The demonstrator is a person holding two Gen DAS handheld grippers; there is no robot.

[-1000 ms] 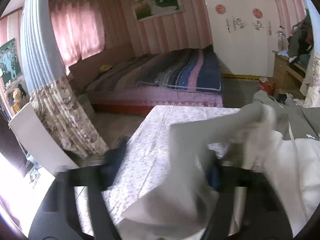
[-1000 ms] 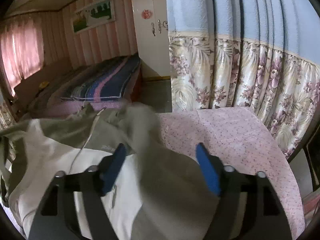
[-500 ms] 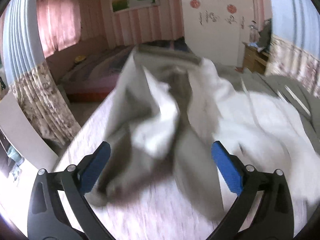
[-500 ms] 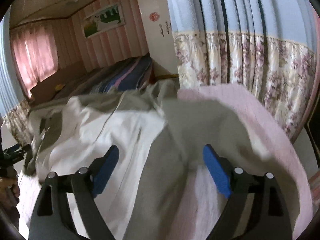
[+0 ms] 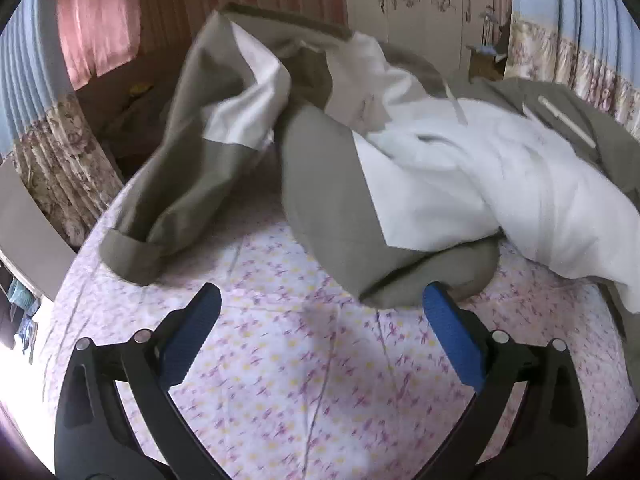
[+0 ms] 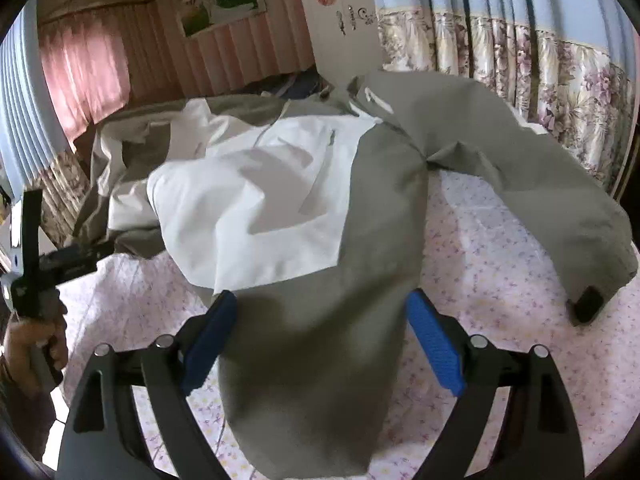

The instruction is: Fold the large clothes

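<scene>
Khaki-and-white smooth jacket (image 5: 400, 168) lies crumpled across frame centre on floral cotton sheet (image 5: 304, 360); left gripper (image 5: 320, 312) gaping, empty; right gripper (image 6: 320, 320) wide, straddling hem, just opened.

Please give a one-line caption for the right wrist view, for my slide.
Open right gripper over the hem of a grey-and-white jacket spread on a floral tablecloth, jaws not pressing the fabric.

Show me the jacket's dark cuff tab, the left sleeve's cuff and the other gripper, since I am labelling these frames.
dark cuff tab (image 6: 587, 303): right wrist view, middle of the tab at the sleeve end.
left sleeve's cuff (image 5: 128, 254): left wrist view, on the turned-back band.
left gripper (image 6: 30, 276): right wrist view, its black body above the hand.
</scene>
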